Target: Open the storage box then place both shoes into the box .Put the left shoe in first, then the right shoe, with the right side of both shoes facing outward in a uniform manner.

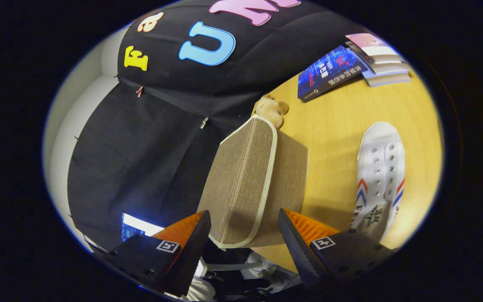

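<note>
The storage box (258,167) is beige woven fabric with cream trim and stands on the wooden table (333,138). Its lid (241,184) appears tilted up on edge, though I cannot tell how far the box is open. My gripper (243,212) is open, and the lid's near corner lies between the two fingers with a small gap on each side. One white shoe (380,167) with red and blue stripes and metal eyelets lies on the table beyond the right finger, apart from the box.
A small brown plush toy (271,110) sits just behind the box. A blue book (329,73) and a stack of books (382,58) lie at the far end of the table. White shapes (258,268) show below the table's edge between the fingers. A lit screen (134,226) is beside the left finger.
</note>
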Motion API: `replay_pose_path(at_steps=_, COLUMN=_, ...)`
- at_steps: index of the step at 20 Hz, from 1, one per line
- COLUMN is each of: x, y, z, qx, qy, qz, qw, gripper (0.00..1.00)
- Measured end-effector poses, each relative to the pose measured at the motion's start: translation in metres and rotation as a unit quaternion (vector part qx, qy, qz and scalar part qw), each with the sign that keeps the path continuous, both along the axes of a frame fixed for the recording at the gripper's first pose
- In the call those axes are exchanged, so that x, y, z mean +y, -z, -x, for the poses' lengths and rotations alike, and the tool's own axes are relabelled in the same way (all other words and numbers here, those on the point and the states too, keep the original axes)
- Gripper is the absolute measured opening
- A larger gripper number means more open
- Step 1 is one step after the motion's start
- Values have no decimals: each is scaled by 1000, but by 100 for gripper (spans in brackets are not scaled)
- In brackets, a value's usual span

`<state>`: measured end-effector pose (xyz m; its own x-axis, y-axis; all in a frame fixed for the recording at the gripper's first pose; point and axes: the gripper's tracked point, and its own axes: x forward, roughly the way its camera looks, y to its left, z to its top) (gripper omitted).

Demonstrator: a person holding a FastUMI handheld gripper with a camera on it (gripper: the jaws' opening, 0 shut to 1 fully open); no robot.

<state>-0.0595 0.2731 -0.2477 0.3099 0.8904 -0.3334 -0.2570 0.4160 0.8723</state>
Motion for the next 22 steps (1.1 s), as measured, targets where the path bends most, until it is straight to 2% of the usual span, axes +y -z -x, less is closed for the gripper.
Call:
replay_pose_path(at_steps=6, x=34, y=19, z=5, qx=69, qy=-22, qz=-48, qw=996, gripper=96)
replay_pose_path(at_steps=11, x=44, y=12, z=10, qx=115, qy=-38, qz=-83, qw=989, gripper=96)
replay_pose_path(at_steps=13, x=40, y=8, z=9, qx=136, qy=-39, qz=-94, qw=985, gripper=82)
replay_pose_path(at_steps=16, x=32, y=-9, z=8, qx=158, qy=-30, qz=-120, qw=980, gripper=80)
replay_pose_path(at_steps=18, x=29, y=-21, z=7, qx=163, qy=-28, qz=-132, qw=977, gripper=67)
replay_pose_path(at_steps=20, x=29, y=-33, z=8, qx=175, qy=-30, qz=-145, qw=973, gripper=67)
replay_pose_path(at_steps=22, x=30, y=-42, z=7, qx=181, qy=-28, qz=-157, qw=970, gripper=48)
